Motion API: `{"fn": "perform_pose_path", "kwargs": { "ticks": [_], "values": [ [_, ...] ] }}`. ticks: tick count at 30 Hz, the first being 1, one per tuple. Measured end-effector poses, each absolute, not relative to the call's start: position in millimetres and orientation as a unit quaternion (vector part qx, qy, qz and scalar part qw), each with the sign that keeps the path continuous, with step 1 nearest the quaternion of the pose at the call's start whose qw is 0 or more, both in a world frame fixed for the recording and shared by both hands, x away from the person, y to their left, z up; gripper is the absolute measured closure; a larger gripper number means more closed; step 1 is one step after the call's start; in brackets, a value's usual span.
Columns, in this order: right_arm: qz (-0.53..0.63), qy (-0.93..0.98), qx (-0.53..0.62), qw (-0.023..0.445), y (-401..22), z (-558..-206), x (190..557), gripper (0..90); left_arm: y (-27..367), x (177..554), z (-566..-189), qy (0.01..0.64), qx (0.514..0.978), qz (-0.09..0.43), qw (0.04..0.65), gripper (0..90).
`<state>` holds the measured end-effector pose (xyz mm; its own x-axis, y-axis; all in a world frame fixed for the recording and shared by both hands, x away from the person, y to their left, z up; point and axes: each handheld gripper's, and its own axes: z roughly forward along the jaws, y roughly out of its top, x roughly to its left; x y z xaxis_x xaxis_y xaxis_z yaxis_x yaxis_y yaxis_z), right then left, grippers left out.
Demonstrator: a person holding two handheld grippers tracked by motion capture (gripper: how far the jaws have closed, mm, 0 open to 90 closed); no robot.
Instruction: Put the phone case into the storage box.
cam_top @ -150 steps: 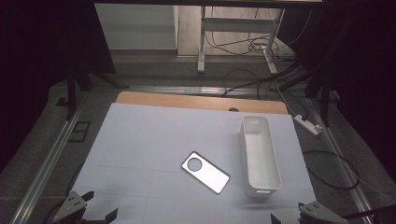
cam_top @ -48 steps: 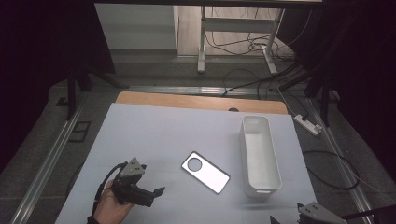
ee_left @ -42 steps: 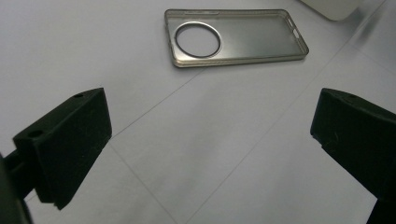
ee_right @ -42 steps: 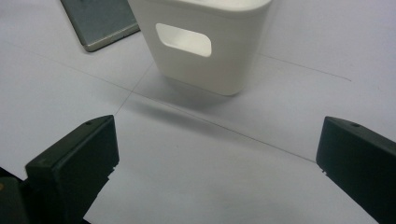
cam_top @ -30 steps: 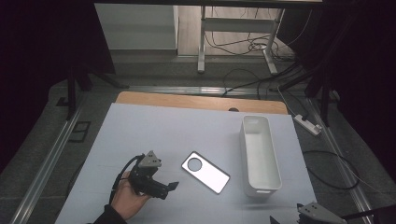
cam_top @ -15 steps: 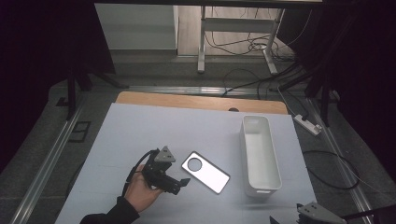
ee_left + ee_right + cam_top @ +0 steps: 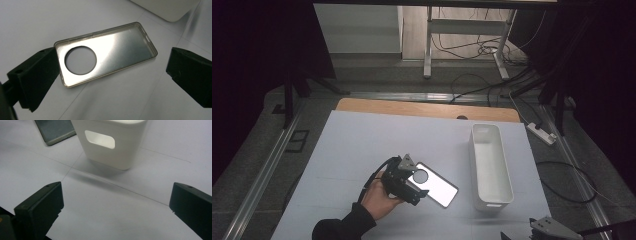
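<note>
Two spread hand-held grippers: left hand-held gripper (image 7: 110,75) at the phone case (image 7: 105,52), right hand-held gripper (image 7: 115,207) near the white bin (image 7: 112,142).

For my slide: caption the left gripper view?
Open left gripper approaching a clear phone case lying flat on the white table.

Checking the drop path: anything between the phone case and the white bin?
Nothing. In the high view, only bare white table sheet separates the phone case from the white bin; they lie apart, side by side.
</note>
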<state>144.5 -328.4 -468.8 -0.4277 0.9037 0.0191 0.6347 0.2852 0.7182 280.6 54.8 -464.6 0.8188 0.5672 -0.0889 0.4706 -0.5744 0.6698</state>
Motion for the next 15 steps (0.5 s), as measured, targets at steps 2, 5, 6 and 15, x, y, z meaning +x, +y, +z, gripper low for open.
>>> {"fn": "perform_pose_path", "kwargs": {
  "ticks": [2,5,6,15],
  "values": [
    [0.334,0.776,0.496,0.200,-328,-469,145,0.0,50,283,-464,0.290,0.888,0.069,0.349,0.0],
    [0.333,0.777,0.496,0.200,-328,-469,145,0.0,43,286,-465,0.286,0.891,0.067,0.345,0.2],
    [0.333,0.777,0.496,0.200,-328,-469,145,0.0,41,287,-466,0.285,0.892,0.066,0.344,0.9],
    [0.331,0.778,0.495,0.200,-328,-469,145,0.0,25,291,-471,0.255,0.909,0.056,0.325,45.5]
  ]
}}
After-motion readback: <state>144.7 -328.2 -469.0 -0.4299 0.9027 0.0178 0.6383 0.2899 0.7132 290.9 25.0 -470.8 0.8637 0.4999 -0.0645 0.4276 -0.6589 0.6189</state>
